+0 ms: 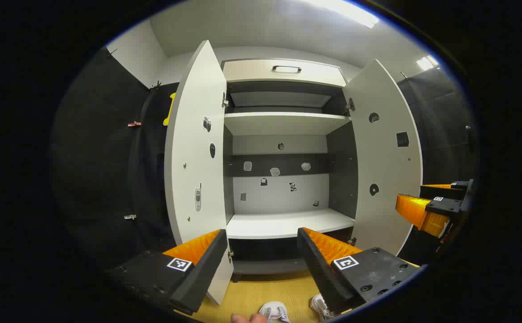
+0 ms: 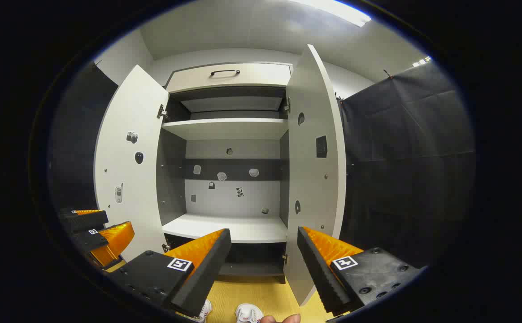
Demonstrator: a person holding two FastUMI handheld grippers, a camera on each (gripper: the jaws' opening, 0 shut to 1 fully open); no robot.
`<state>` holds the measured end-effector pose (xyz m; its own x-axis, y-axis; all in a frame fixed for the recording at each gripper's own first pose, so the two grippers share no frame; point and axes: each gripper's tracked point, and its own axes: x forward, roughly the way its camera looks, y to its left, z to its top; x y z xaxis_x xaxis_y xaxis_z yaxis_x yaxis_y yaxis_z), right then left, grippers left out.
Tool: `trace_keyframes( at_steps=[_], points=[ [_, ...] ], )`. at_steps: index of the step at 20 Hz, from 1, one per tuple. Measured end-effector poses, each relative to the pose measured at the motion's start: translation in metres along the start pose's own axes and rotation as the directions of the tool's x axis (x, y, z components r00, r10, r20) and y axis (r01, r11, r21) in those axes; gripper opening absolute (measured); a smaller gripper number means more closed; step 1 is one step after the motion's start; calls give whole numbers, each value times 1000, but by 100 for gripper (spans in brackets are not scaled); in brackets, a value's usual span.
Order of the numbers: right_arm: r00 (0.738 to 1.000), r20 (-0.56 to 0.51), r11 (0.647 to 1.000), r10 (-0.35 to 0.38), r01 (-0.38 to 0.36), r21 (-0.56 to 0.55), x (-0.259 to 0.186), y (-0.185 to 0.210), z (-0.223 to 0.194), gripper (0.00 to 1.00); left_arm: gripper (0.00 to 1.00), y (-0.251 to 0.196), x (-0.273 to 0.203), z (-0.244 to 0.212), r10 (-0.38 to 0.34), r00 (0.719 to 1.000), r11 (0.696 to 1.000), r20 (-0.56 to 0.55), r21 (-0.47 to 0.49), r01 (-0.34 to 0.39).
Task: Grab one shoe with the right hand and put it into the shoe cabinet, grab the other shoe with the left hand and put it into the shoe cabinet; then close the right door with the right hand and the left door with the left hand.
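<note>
Two pale shoes are sitting on the yellow wooden floor (image 1: pixel 261 291) in front of the shoe cabinet (image 1: pixel 283 121), low at the edge of both views — in the left gripper view one shoe (image 1: pixel 275 311) is lying between the fingers and the other shoe (image 1: pixel 319 306) is peeking out beside the right-hand finger, with a fingertip (image 1: pixel 245 318) showing just left of them. In the right gripper view the same pair is appearing again, one shoe (image 2: pixel 248 312) between the fingers and one (image 2: pixel 206 308) partly behind the left-hand finger. Neither shoe is being touched by a gripper. The left gripper (image 1: pixel 261 242) is hanging with its jaws spread wide and nothing between them, facing the cabinet's interior; the right gripper (image 2: pixel 263 240) is likewise gaping wide and holding nothing. The cabinet is standing with its left door (image 1: pixel 196 179) and right door (image 1: pixel 384 166) both swung open — the white lower shelf (image 1: pixel 288 223) and upper shelf (image 1: pixel 283 122) are lying bare, small stickers dotting the back panel and doors
</note>
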<state>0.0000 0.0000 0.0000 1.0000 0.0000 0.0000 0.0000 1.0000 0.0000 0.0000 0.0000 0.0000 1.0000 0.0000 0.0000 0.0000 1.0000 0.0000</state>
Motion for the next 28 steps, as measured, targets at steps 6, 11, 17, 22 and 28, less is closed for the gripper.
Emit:
trace_keyframes(
  at_steps=[6, 11, 17, 22, 28],
  points=[
    [1000, 15, 1000, -11, 11, 12, -1, 1, 6, 98, 98, 4, -3, 0, 12, 1000, 1000, 5, 2, -12],
    [1000, -2, 1000, -1, 1, 25, 0, 3, -2, 96, 98, 5, -2, 0, 17, 1000, 1000, 8, 3, -17],
    [1000, -23, 1000, 13, -12, 25, -2, 5, -11, 98, 98, 9, -2, 0, 25, 1000, 1000, 15, 11, -26],
    [993, -108, 999, 44, -40, 36, -10, 16, -49, 98, 98, 15, -3, -4, 35, 999, 999, 21, 24, -36],
    [940, -319, 993, 121, -110, 53, -35, 41, -145, 98, 98, 19, -7, -12, 32, 999, 999, 18, 20, -33]
  ],
)
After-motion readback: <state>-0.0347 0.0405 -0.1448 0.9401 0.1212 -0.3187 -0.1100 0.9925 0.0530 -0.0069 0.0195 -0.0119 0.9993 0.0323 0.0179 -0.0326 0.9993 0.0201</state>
